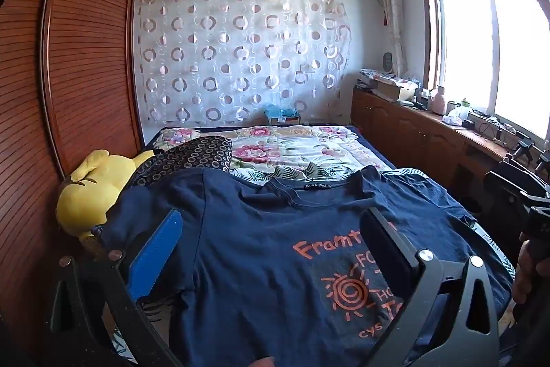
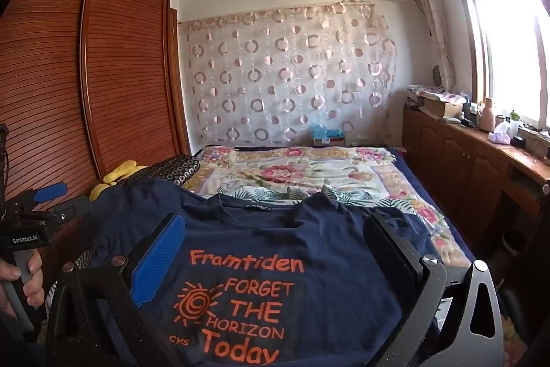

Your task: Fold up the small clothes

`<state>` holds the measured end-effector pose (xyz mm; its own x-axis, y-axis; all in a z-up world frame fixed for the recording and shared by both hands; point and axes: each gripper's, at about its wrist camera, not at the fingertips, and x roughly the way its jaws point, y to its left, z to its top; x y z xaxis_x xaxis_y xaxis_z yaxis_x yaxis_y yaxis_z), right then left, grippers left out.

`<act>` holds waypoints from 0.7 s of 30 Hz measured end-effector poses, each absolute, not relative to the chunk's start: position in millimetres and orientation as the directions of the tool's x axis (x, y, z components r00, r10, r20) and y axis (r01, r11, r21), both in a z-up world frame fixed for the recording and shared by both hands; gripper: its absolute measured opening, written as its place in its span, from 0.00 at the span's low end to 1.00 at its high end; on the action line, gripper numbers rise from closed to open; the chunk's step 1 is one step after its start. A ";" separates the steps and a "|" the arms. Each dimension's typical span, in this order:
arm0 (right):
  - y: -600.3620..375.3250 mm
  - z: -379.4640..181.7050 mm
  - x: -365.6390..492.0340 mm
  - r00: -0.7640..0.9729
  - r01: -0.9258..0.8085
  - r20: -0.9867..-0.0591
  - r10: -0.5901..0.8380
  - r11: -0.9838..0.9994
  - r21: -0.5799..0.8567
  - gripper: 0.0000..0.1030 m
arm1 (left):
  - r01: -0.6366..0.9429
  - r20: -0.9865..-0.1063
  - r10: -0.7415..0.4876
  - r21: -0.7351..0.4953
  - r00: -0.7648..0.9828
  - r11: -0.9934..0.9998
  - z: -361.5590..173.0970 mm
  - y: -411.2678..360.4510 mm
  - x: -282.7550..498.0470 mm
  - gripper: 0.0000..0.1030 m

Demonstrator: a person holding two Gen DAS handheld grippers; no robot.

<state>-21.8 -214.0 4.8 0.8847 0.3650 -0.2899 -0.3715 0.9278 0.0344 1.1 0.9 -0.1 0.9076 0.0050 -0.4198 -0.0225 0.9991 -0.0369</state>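
Two hand-held grippers hover over one navy cotton T-shirt [image 2: 309, 263] with orange print, laid front side up on the near end of a bed with a floral quilt [image 2: 295, 174].

Left gripper [image 1: 275, 250]: jaws spread wide, one blue-padded finger [image 1: 154, 257] over the shirt's left sleeve area, the black finger over the orange print. Nothing is pinched between them; the fabric lies flat beneath. Whether the fingertips touch the cloth cannot be told.

Right gripper [image 2: 275, 253]: jaws likewise spread wide, straddling the chest print that reads "Framtiden / FORGET THE HORIZON Today". Nothing gripped.

Shirt: collar [image 2: 254, 207] points toward the far end of the bed, label visible inside the neck. Sleeves spread to either side; the right sleeve lies near the bed's right edge.

A person's hand [image 2: 24, 277] holds the left gripper's handle, seen at the left edge of the right wrist view.

Beside the shirt's left shoulder: a dark cushion with a ring pattern [image 1: 192, 157] and a yellow plush toy [image 1: 89, 195], both against a brown louvred wooden wardrobe [image 1: 86, 57].
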 end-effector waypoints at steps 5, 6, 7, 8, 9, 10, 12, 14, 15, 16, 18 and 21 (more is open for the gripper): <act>-213.5 4.5 -22.3 0.886 -0.372 -0.284 0.365 0.928 0.030 1.00 | -0.023 -0.399 0.013 -0.019 0.917 1.000 0.1 -0.7 -0.1 1.00; -213.5 4.5 -22.3 0.887 -0.372 -0.284 0.365 0.928 0.031 1.00 | -0.025 -0.397 0.014 -0.021 0.918 0.999 0.2 -0.4 -0.4 1.00; -213.4 4.4 -22.4 0.886 -0.372 -0.285 0.365 0.928 0.031 1.00 | -0.023 -0.396 0.013 -0.020 0.918 1.000 0.3 -0.7 -0.6 1.00; -213.3 4.5 -22.5 0.887 -0.371 -0.285 0.364 0.928 0.030 1.00 | -0.023 -0.395 0.014 -0.018 0.918 1.000 0.4 -0.9 -0.6 1.00; -213.2 4.5 -22.8 0.888 -0.370 -0.284 0.363 0.929 0.030 1.00 | -0.023 -0.397 0.012 -0.022 0.918 0.999 0.1 -0.4 -0.4 1.00; -214.2 4.6 -22.7 0.888 -0.368 -0.283 0.361 0.929 0.029 1.00 | -0.021 -0.396 0.011 -0.023 0.918 1.000 0.0 -0.2 -0.2 1.00; -208.6 4.9 -24.7 0.888 -0.370 -0.282 0.364 0.928 0.031 1.00 | -0.022 -0.397 0.011 -0.023 0.918 0.999 6.1 1.4 -1.7 1.00; -207.4 4.6 -25.9 0.887 -0.373 -0.282 0.366 0.927 0.029 1.00 | -0.023 -0.396 0.014 -0.020 0.918 1.000 6.5 1.2 -1.7 1.00; -208.5 5.0 -25.3 0.886 -0.375 -0.283 0.368 0.926 0.031 1.00 | -0.026 -0.396 0.017 -0.018 0.918 0.999 6.6 -0.7 -1.2 1.00; -208.9 4.7 -25.1 0.885 -0.377 -0.283 0.370 0.926 0.032 1.00 | -0.027 -0.397 0.019 -0.017 0.918 0.999 6.0 0.4 -1.7 1.00; -209.9 3.9 -23.7 0.885 -0.377 -0.283 0.371 0.926 0.033 1.00 | -0.028 -0.396 0.019 -0.017 0.918 0.999 8.6 1.3 -1.6 1.00; -208.9 3.4 -23.1 0.885 -0.375 -0.284 0.368 0.926 0.033 1.00 | -0.029 -0.395 0.022 -0.012 0.918 1.000 8.3 -0.3 -1.9 1.00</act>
